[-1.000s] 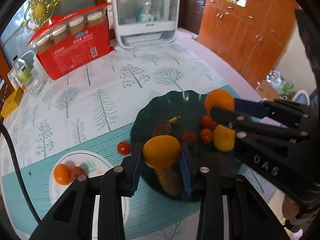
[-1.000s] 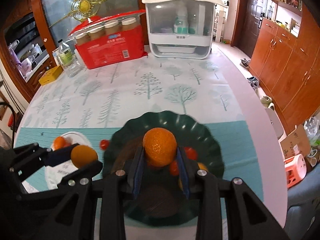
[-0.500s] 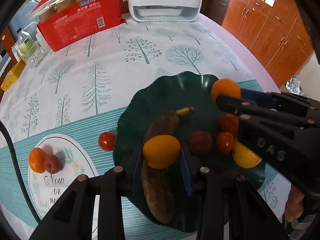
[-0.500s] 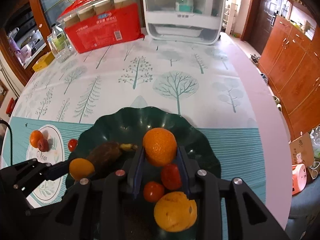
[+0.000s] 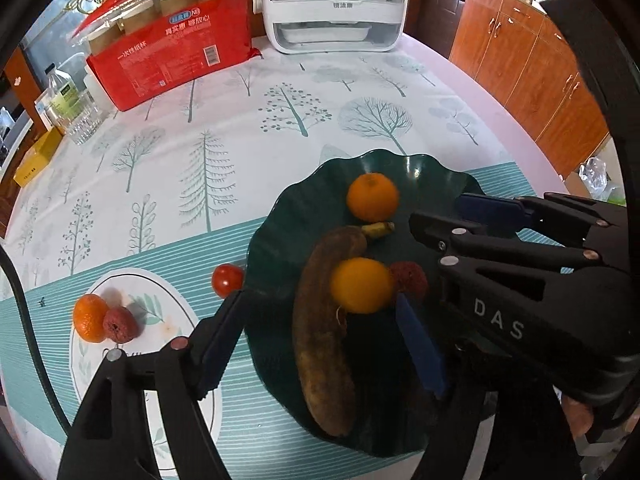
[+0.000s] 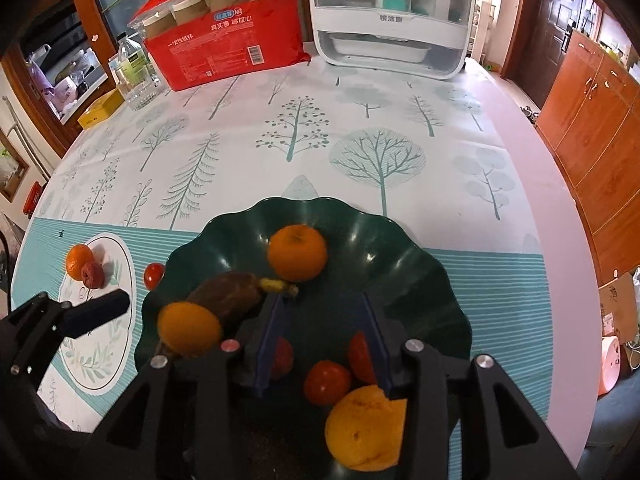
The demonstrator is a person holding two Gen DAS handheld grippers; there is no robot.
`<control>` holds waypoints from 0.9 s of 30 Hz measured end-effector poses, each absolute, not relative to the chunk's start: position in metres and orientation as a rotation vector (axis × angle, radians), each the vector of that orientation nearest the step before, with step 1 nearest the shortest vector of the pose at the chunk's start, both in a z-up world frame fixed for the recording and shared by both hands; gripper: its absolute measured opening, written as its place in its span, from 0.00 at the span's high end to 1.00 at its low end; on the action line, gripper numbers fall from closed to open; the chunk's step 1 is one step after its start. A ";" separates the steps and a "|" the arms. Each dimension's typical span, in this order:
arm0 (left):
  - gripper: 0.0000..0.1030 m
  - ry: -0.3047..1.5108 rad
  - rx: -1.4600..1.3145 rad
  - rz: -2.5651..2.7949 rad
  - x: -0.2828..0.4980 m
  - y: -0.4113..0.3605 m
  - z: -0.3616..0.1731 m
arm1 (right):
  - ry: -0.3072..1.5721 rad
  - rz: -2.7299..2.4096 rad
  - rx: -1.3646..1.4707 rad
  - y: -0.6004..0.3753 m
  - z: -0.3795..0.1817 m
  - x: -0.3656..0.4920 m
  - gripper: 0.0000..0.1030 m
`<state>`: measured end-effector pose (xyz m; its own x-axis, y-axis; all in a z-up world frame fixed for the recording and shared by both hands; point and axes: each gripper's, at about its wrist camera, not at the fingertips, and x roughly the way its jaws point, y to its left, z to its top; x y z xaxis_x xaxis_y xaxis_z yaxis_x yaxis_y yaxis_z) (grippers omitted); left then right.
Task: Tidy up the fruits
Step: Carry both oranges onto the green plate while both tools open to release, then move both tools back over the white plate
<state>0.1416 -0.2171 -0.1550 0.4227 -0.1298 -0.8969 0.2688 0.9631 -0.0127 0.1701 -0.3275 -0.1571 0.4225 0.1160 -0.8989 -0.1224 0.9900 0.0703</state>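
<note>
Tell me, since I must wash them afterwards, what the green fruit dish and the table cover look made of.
The green fruit dish looks like glossy plastic or glazed ceramic: bright window glints run along its scalloped, fluted wall, and the pictures cannot settle which. The table cover looks like wipeable printed vinyl or oilcloth: it lies flat and smooth with a soft sheen and a printed tree pattern, though coated cloth is possible.

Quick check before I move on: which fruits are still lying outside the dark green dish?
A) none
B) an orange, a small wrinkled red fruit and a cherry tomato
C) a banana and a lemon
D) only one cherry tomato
B: an orange and a small wrinkled red fruit sit on the printed oval, and a cherry tomato lies just beside the dark green dish.
</note>
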 end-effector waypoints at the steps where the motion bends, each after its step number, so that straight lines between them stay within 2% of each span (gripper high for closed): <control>1: 0.25 1.107 0.141 -0.249 0.141 -0.216 -0.154 | 1.125 0.150 -0.004 -0.328 -0.157 0.169 0.60; 7: 0.21 1.101 0.132 -0.242 0.136 -0.211 -0.147 | 1.114 0.143 0.003 -0.328 -0.150 0.163 0.60; 27: 0.18 1.078 0.123 -0.245 0.109 -0.188 -0.119 | 1.072 0.102 0.036 -0.321 -0.125 0.133 0.60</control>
